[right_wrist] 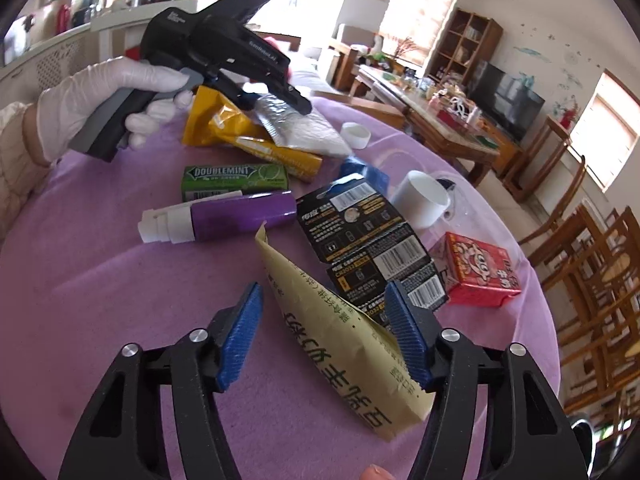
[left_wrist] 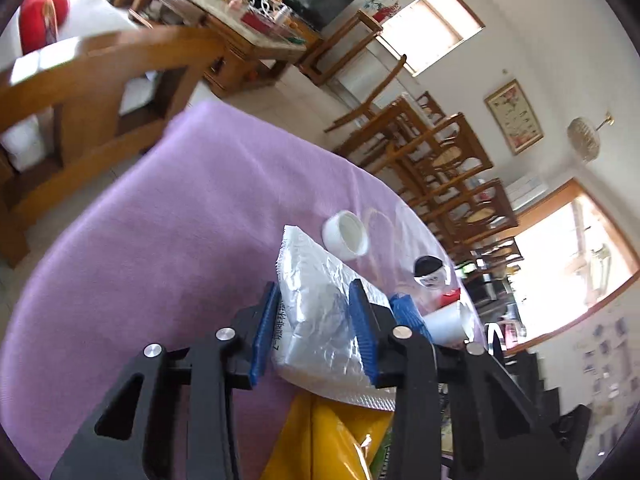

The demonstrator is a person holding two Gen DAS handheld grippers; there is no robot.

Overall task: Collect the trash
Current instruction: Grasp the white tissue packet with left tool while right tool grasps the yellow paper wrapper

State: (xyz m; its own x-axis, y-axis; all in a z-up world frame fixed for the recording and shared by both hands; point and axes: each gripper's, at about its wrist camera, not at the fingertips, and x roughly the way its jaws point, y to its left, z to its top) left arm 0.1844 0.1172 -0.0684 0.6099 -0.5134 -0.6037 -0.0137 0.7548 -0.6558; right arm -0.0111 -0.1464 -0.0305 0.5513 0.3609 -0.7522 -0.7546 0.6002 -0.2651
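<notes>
My left gripper (left_wrist: pixel 314 294) has its blue pads on both sides of a silver foil packet (left_wrist: pixel 320 312) and seems to pinch it; the packet lies over a yellow wrapper (left_wrist: pixel 324 436). In the right wrist view the left gripper (right_wrist: pixel 280 98) sits at that silver packet (right_wrist: pixel 296 128) above the yellow wrapper (right_wrist: pixel 224 124). My right gripper (right_wrist: pixel 324 300) is open, its pads astride a tan paper packet (right_wrist: pixel 348 340) on the purple cloth (right_wrist: pixel 100 280). Around lie a Doublemint pack (right_wrist: pixel 234 178), a purple tube (right_wrist: pixel 232 218), a black card package (right_wrist: pixel 368 240) and a red box (right_wrist: pixel 478 270).
A white cap (right_wrist: pixel 356 134), a white cup (right_wrist: pixel 424 200) and a small clear jar with a black lid (left_wrist: pixel 428 270) lie on the round table. Wooden chairs (left_wrist: pixel 448 160) stand at its far side. A coffee table (right_wrist: pixel 440 116) and TV (right_wrist: pixel 504 100) stand beyond.
</notes>
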